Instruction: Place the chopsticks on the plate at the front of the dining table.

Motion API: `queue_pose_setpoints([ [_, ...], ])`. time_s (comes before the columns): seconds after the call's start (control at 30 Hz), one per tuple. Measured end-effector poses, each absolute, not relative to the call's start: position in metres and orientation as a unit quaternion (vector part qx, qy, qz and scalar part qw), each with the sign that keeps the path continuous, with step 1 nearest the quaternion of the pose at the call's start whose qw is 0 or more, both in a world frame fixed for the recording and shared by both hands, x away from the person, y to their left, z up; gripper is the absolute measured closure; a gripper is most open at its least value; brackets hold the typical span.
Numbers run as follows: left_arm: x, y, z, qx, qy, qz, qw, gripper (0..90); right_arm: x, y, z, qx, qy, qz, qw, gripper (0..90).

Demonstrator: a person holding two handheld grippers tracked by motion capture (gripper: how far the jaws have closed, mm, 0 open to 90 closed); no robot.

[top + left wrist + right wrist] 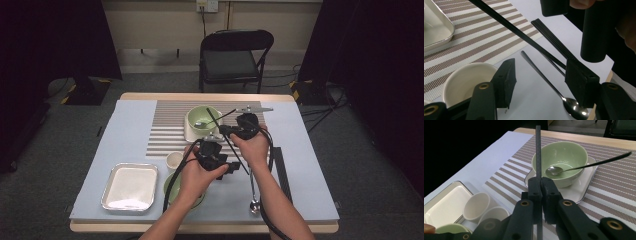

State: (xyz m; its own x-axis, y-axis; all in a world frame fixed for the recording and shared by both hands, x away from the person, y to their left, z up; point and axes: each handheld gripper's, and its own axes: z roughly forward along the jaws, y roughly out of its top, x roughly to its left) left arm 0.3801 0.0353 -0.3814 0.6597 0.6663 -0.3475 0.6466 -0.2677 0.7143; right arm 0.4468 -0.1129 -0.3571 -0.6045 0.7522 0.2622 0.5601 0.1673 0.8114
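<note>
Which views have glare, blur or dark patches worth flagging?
High view: the metal tray throws back a pale sheen, and both side edges of the picture fall to near black. Left gripper view: the near black jaws look soft, while the spoon bowl carries bright highlights. Right gripper view: upper left corner is black; the green bowl is evenly lit and sharp.

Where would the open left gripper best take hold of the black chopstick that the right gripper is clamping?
Probably on the free lower stretch of the chopstick, below the right gripper, which clamps it partway along. The thin straight rod already slants between the open jaws of the left gripper, so closing across its width from either side looks enough; a grip near the tip might pivot.
</note>
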Motion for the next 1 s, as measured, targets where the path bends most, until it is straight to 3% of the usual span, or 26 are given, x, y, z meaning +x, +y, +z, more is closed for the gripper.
queue_pose_setpoints([
  [1.0, 0.3825, 0.0336, -0.3843, 0.778, 0.442, -0.001, 0.446, 48.9, 0.4465, -0.1042, -0.3535, 0.432, 0.753, 0.487, 0.096, 86.1],
])
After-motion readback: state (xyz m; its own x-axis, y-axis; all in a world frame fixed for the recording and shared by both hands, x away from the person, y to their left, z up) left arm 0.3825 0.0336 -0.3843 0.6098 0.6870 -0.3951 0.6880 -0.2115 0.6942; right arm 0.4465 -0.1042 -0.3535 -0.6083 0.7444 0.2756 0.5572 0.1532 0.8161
